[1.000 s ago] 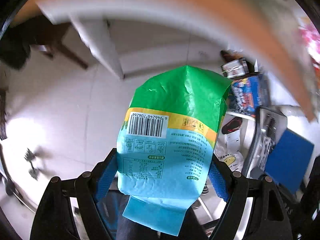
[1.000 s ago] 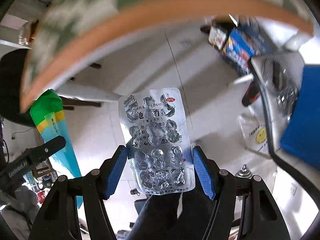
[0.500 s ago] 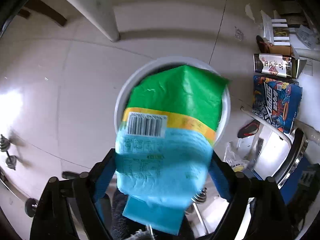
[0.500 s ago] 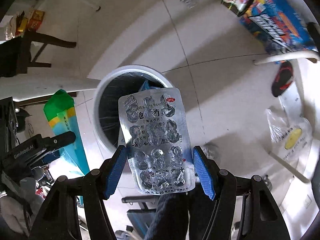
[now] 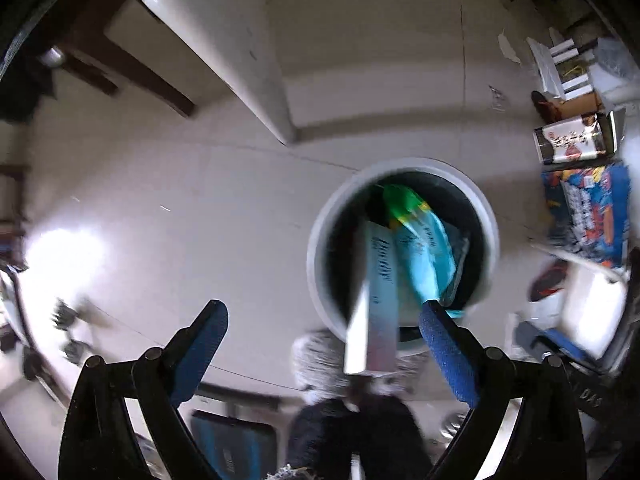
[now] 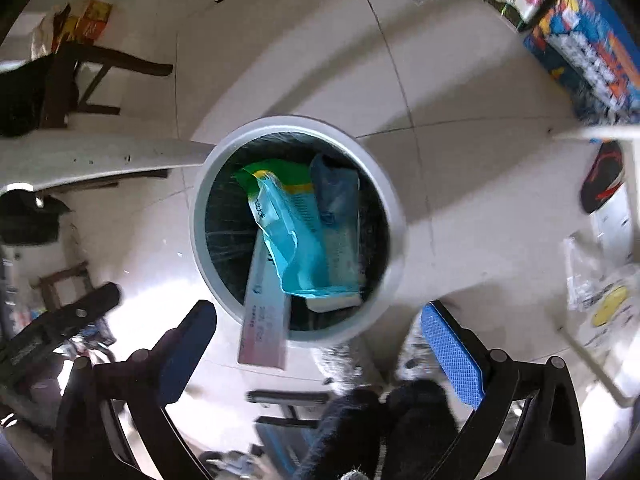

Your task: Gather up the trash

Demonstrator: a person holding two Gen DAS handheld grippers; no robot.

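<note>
Both grippers hang over the round grey bin (image 6: 394, 208) on the tiled floor (image 6: 460, 92), and both sets of jaws are spread wide with nothing between them. Ahead of the right gripper (image 6: 318, 318), the green-and-blue snack bag (image 6: 298, 236) lies crumpled inside the bin, on top of other packaging. A silvery blister pack (image 6: 264, 316) tilts over the bin's near rim, just ahead of the jaws. From the left gripper (image 5: 320, 326), the bin (image 5: 316, 260) sits ahead and to the right, the bag (image 5: 424, 248) inside it and the blister pack (image 5: 374, 312) edge-on across its rim.
</note>
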